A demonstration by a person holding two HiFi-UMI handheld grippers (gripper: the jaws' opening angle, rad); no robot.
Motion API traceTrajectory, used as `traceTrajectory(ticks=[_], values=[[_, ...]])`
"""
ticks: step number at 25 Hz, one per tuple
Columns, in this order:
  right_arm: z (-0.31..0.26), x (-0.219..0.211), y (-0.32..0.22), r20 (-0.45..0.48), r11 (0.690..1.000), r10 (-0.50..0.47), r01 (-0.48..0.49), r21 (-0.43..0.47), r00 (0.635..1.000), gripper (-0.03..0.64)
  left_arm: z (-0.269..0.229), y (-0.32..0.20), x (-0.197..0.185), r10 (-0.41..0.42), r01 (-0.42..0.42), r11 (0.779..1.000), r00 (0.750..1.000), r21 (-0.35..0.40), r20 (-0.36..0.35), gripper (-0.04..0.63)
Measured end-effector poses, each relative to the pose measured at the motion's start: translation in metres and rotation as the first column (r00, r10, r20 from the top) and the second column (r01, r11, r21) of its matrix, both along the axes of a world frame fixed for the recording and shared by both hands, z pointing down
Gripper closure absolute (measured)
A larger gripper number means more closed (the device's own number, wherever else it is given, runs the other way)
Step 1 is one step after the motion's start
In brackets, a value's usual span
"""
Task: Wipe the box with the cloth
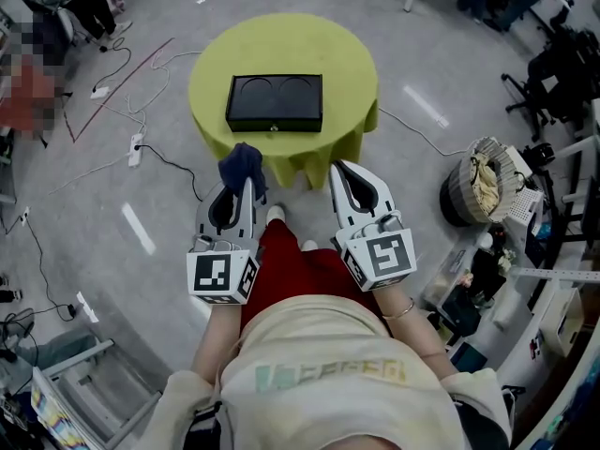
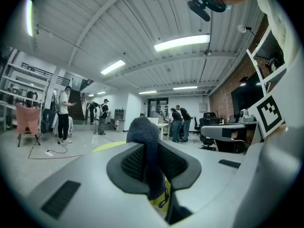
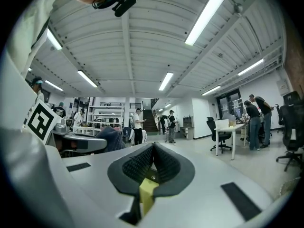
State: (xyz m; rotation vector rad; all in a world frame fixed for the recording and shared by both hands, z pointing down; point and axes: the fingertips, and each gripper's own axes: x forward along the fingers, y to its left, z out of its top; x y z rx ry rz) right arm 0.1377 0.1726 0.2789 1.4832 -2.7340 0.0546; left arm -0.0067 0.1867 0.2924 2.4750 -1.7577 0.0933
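Cloth (image 1: 242, 164), dark blue and bunched, is pinched between the jaws of your left gripper (image 1: 247, 182), with its free end sticking up past the tips. Your right gripper (image 1: 337, 169), just beside it, has its jaws pressed together with nothing caught in them. Both grippers sit close to your body, short of the round yellow-green table (image 1: 211, 59). The black box (image 1: 274, 102) lies flat on that tabletop, well apart from both grippers, and the two rings on its top may be shallow recesses, though the head view is too small to be sure.
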Motion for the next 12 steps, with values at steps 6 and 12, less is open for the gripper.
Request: traceTrajectory(ticks=[6,12], values=[[-0.001,-0.002,0.0,0.025,1.0,-0.01,0.01,0.0,1.0,0.58,-0.001,-0.001,-0.003,-0.01,0.01,1.0,1.0,0.005,-0.013,0.531],[-0.004,0.011,0.005,0.035,1.0,0.004,-0.005,0.028,0.999,0.58,-0.004,0.003,0.005,-0.015,0.015,1.0,1.0,0.023,-0.007,0.531]])
